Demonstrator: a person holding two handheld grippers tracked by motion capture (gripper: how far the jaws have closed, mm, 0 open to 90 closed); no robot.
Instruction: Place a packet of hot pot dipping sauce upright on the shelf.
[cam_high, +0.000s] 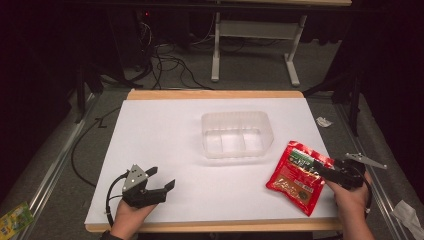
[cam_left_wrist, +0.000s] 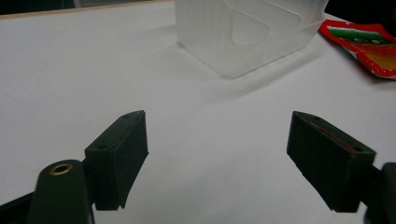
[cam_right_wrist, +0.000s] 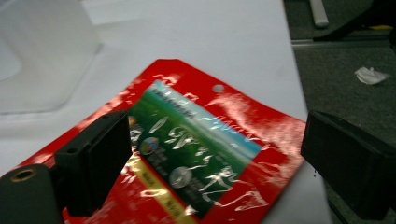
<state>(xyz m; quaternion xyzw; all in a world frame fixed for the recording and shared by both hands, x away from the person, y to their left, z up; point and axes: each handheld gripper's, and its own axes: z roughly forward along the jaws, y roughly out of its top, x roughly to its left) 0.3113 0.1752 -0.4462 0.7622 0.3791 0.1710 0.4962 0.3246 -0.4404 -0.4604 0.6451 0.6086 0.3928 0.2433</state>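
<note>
Your right gripper (cam_high: 327, 171) sits at about four o'clock on the white surface (cam_high: 165, 140), right over the red packet (cam_high: 298, 176), which lies flat near the right edge with one long side close to that edge. In the right gripper view the jaws stand wide apart, one on each side of the red packet (cam_right_wrist: 196, 154); whether either jaw touches the wrapper cannot be told from here, and nothing is pinched between them. The packet's green label with a blue band faces up, and its shiny film catches the light. Your left gripper (cam_high: 162, 180) rests at about seven o'clock, low over the bare surface and well apart from the packet. In the left gripper view its jaws are also spread wide with nothing between them, just white surface (cam_left_wrist: 93, 84) underneath. A clear plastic tub (cam_high: 236, 134) stands upright near the centre of the surface, toward twelve o'clock from both of your hands, and the packet lies just beside its right-hand corner at about four o'clock from it, not touching. The tub (cam_left_wrist: 247, 32) shows inner dividers through its cloudy wall.
</note>
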